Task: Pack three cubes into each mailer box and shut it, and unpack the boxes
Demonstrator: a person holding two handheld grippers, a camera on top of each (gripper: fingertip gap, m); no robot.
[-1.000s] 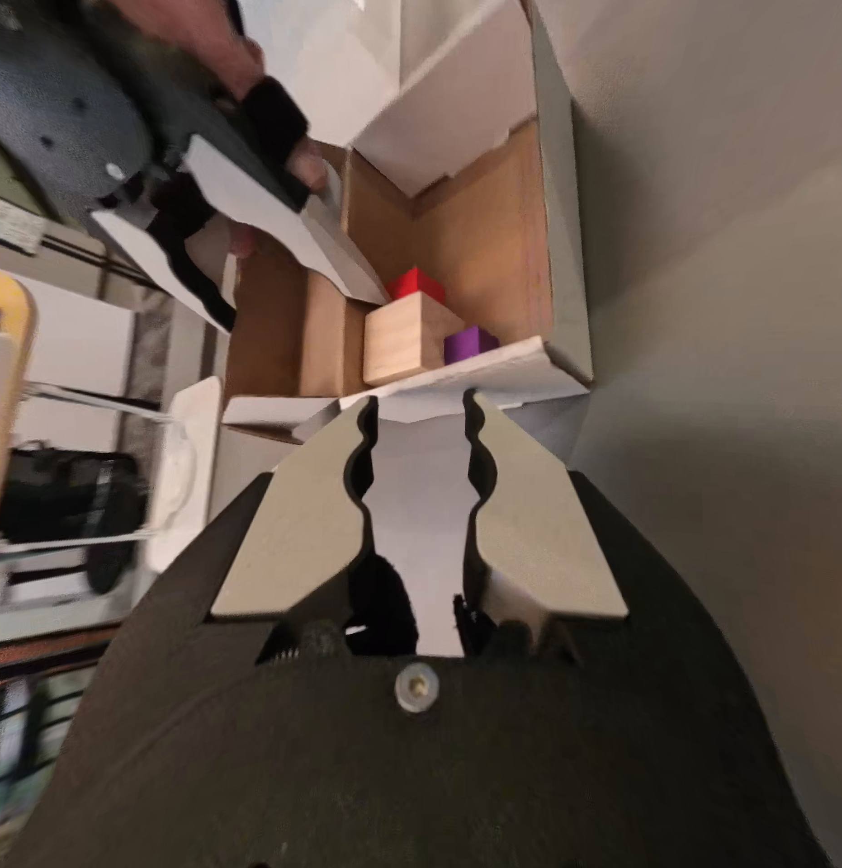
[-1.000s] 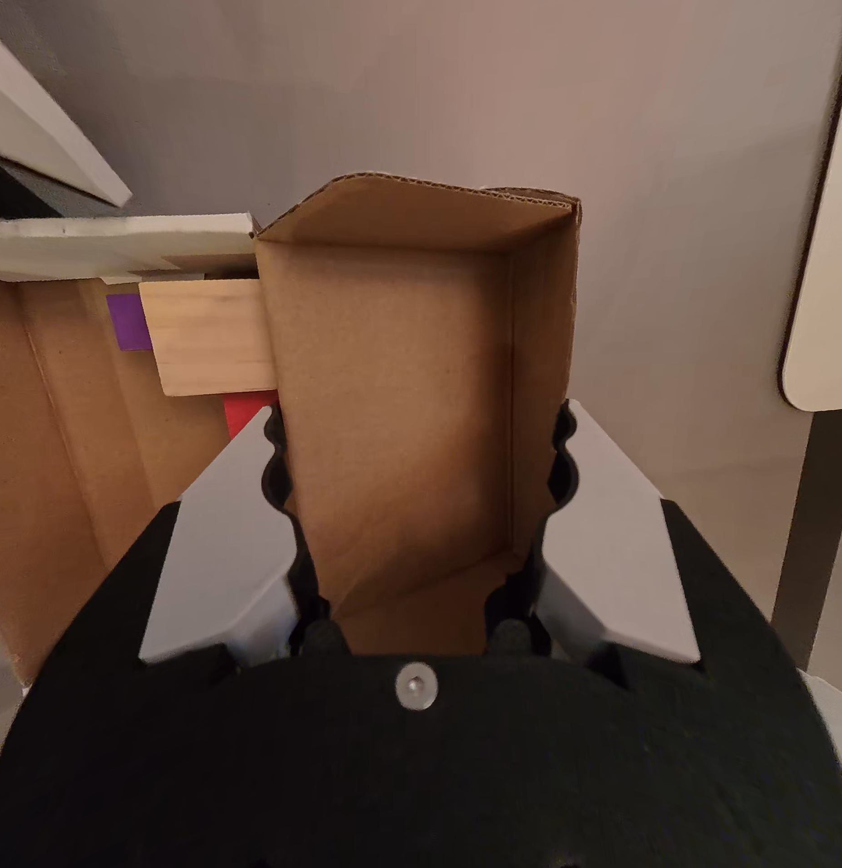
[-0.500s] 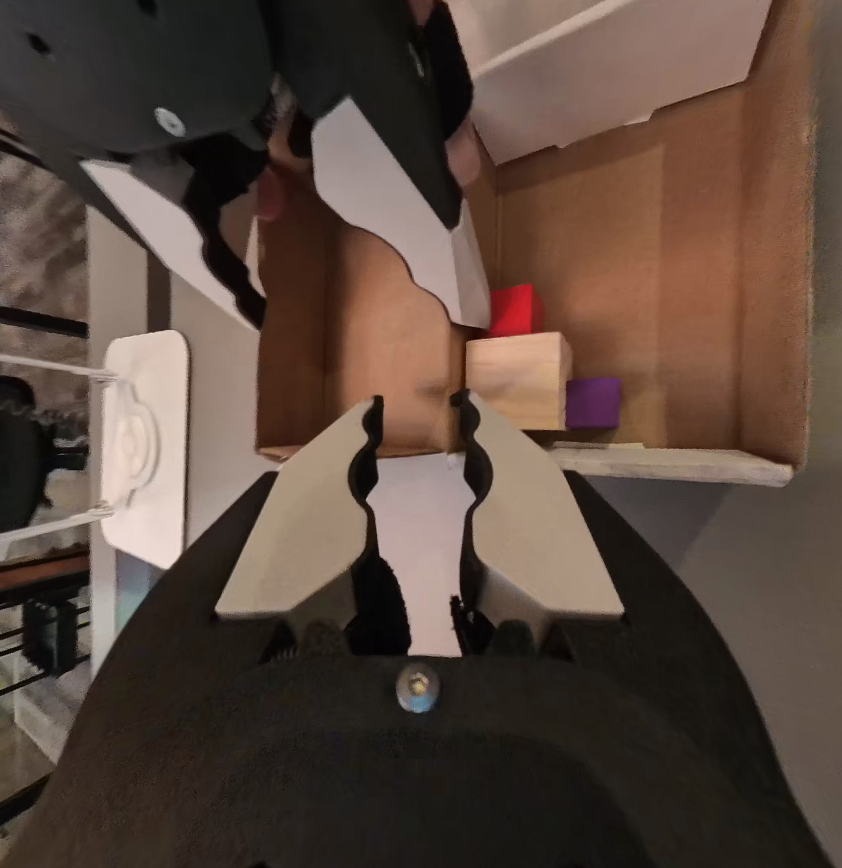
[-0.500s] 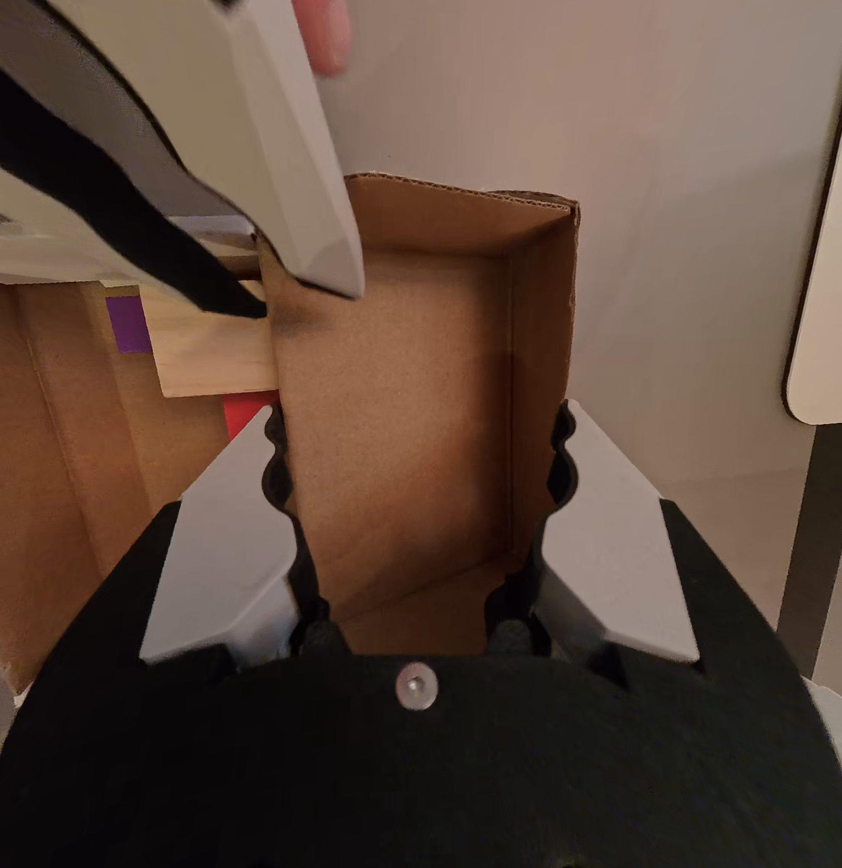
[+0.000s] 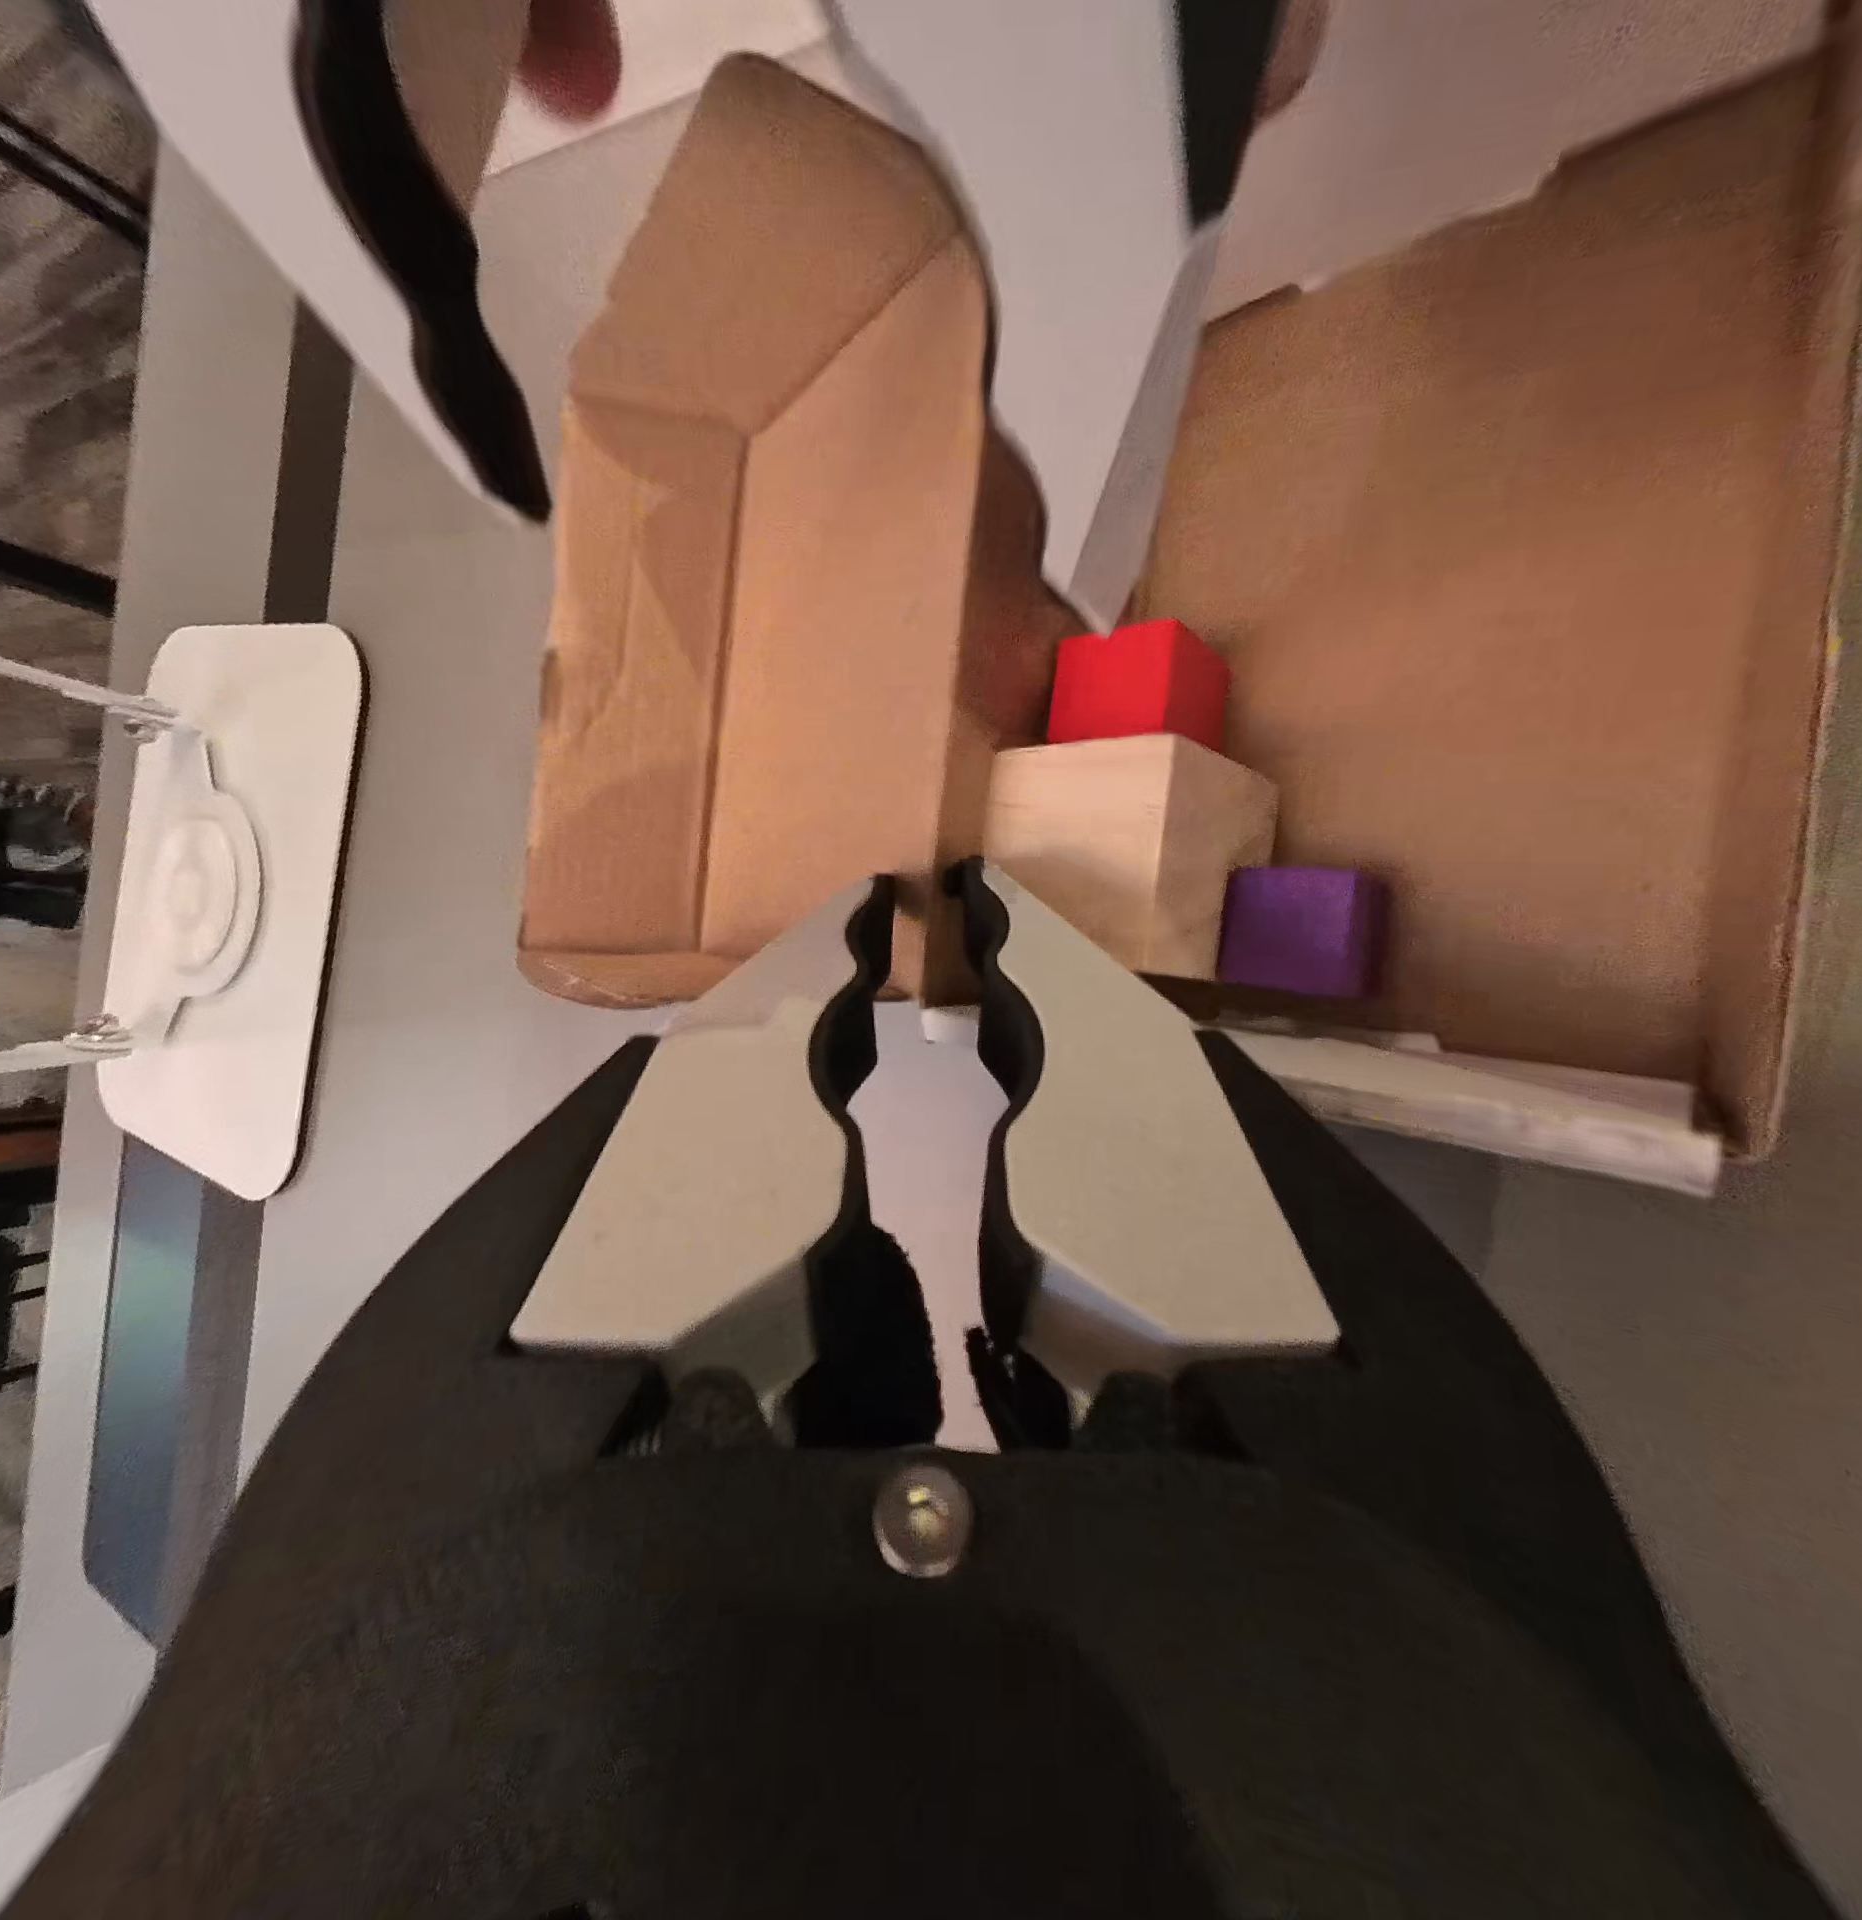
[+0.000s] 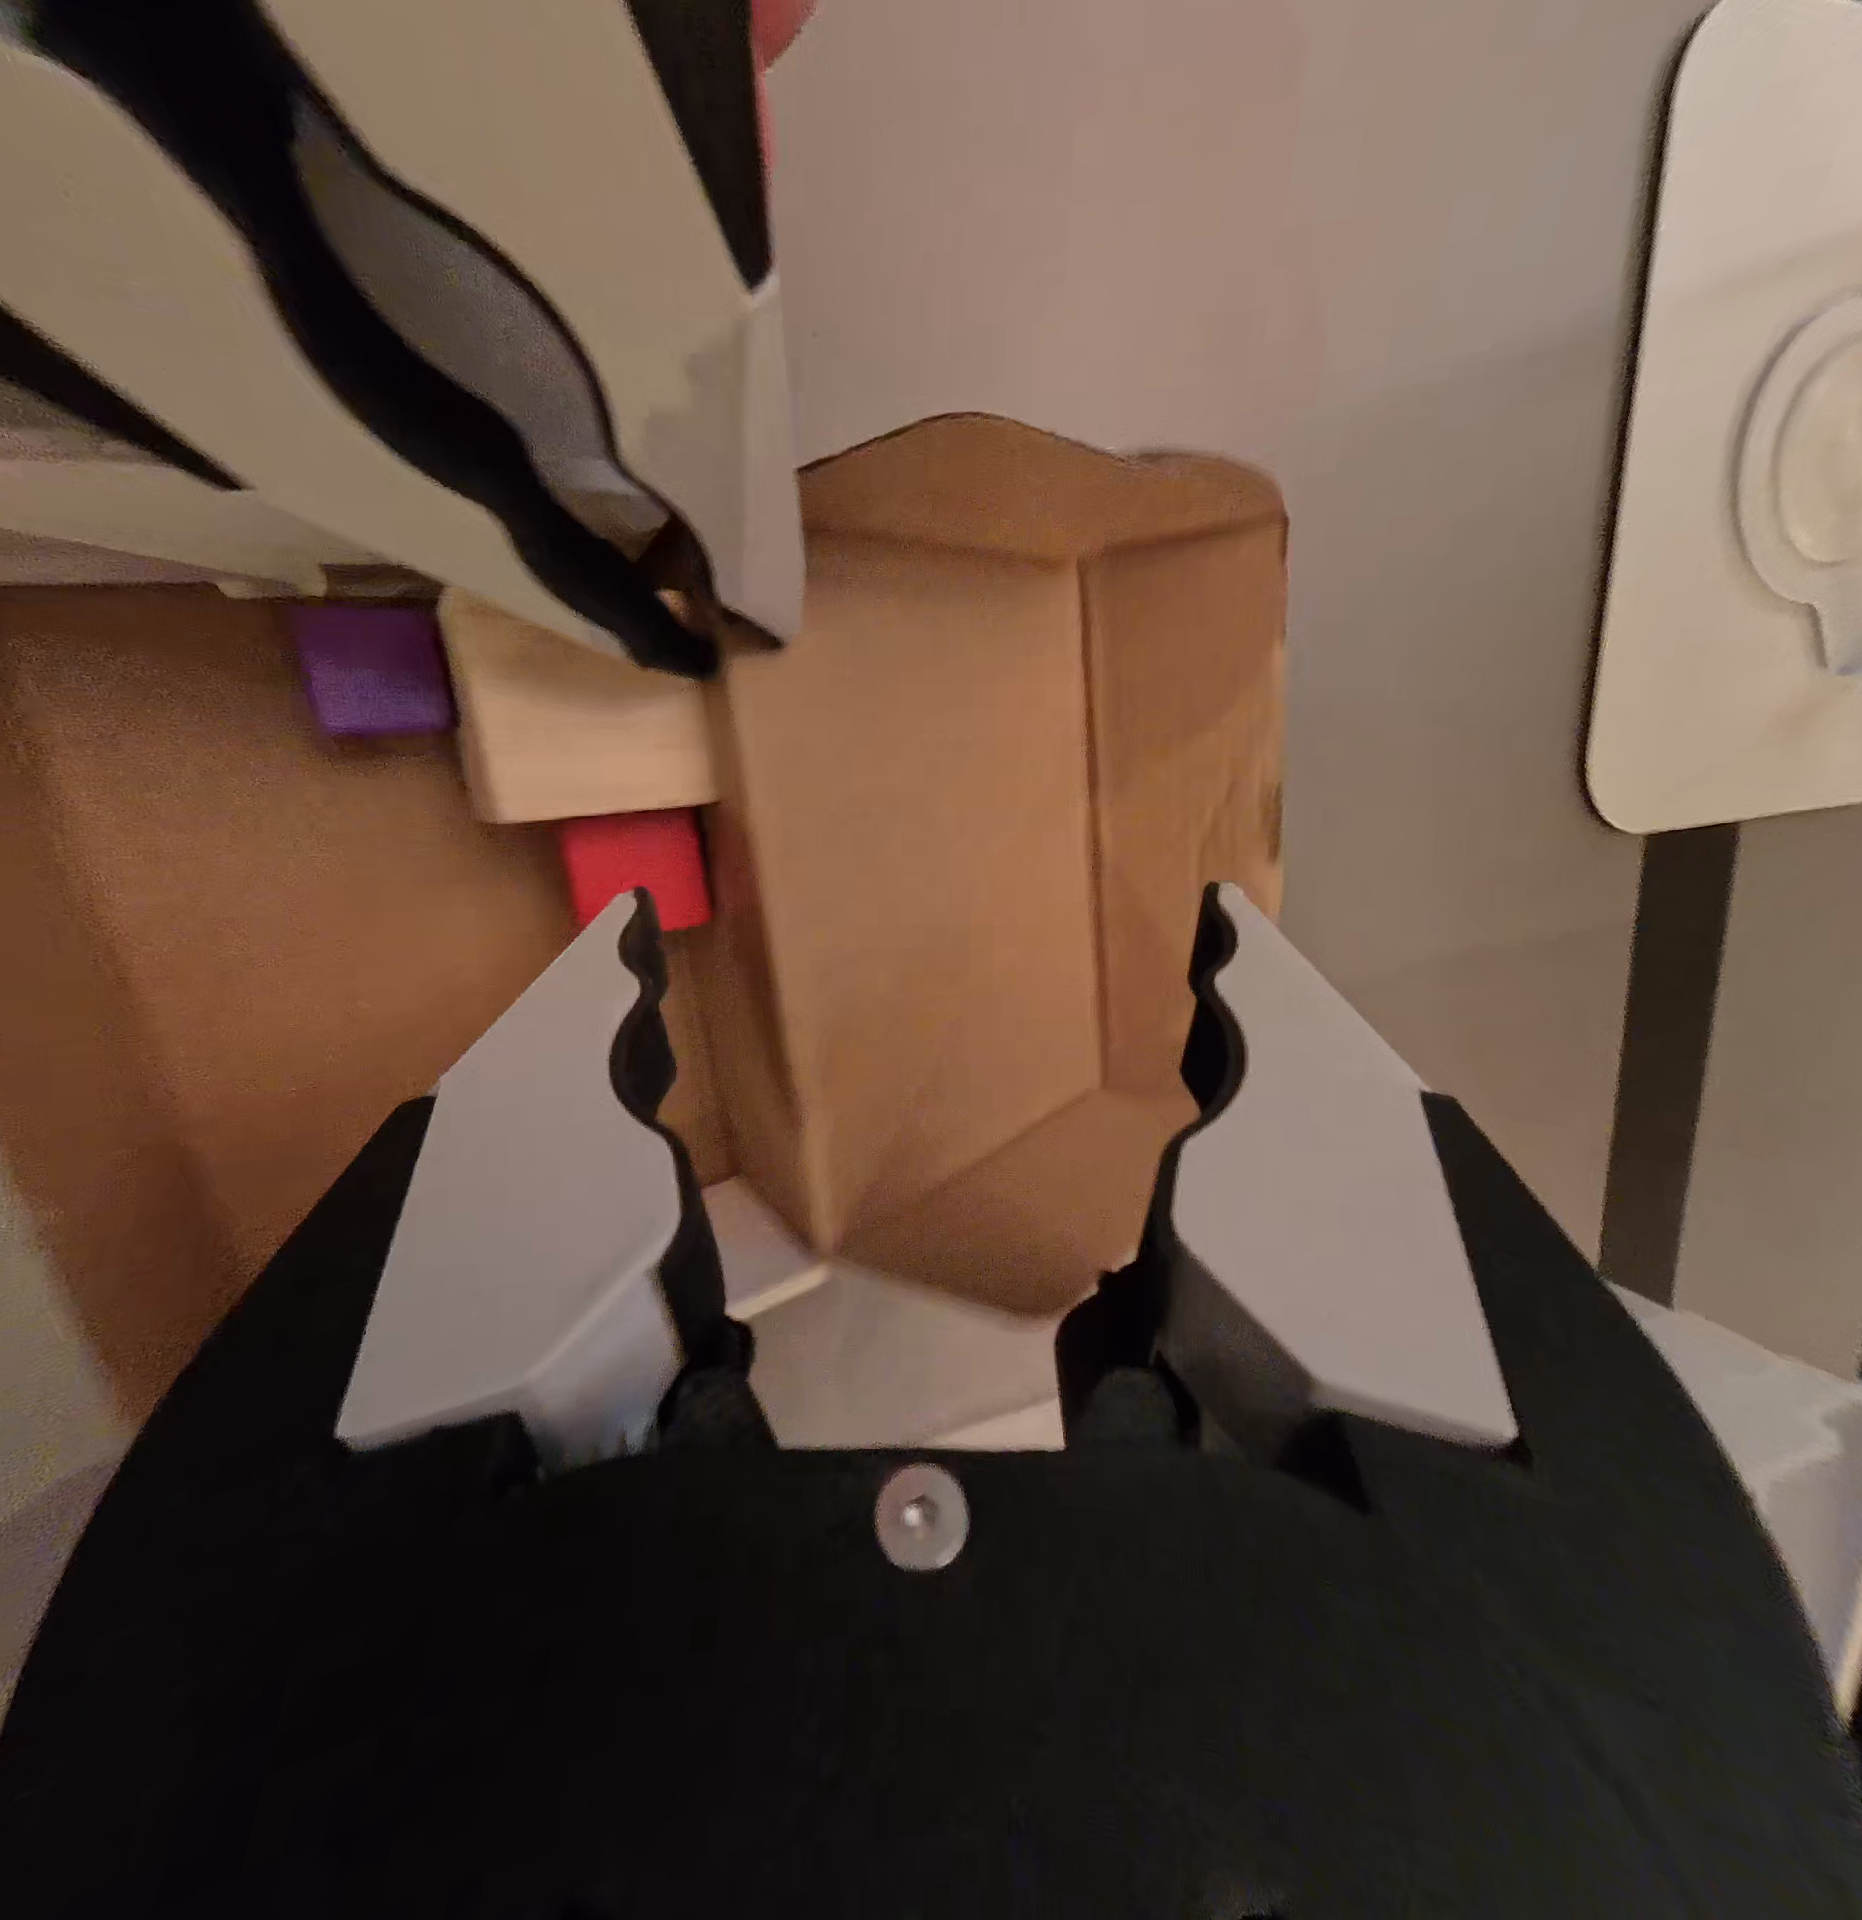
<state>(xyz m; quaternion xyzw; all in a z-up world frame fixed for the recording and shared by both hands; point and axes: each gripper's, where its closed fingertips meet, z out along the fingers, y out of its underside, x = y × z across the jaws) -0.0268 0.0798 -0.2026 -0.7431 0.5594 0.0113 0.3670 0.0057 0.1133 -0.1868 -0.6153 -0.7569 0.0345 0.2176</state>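
The open mailer box (image 5: 1478,623) lies on the table with a red cube (image 5: 1135,686), a larger wooden cube (image 5: 1124,831) and a purple cube (image 5: 1301,930) against its inner wall. My left gripper (image 5: 924,883) is shut on the near edge of the box's brown folded flap (image 5: 823,675). In the right wrist view my right gripper (image 6: 927,899) is open, with that flap (image 6: 958,883) lying between its fingers. The left gripper (image 6: 698,634) pinches the flap's far corner there. The red (image 6: 636,862), wooden (image 6: 584,738) and purple (image 6: 371,670) cubes sit left of the flap.
A white plate with a round fitting (image 5: 220,883) lies on the grey table (image 5: 1633,1455) left of the box; it also shows at the right of the right wrist view (image 6: 1758,468). One of the right gripper's fingers (image 5: 418,312) and a person's fingertip (image 5: 568,62) hang above the flap.
My left gripper moved forward and left to the flap and closed on its edge. My right gripper drew back along the flap, which now leans and looks bent.
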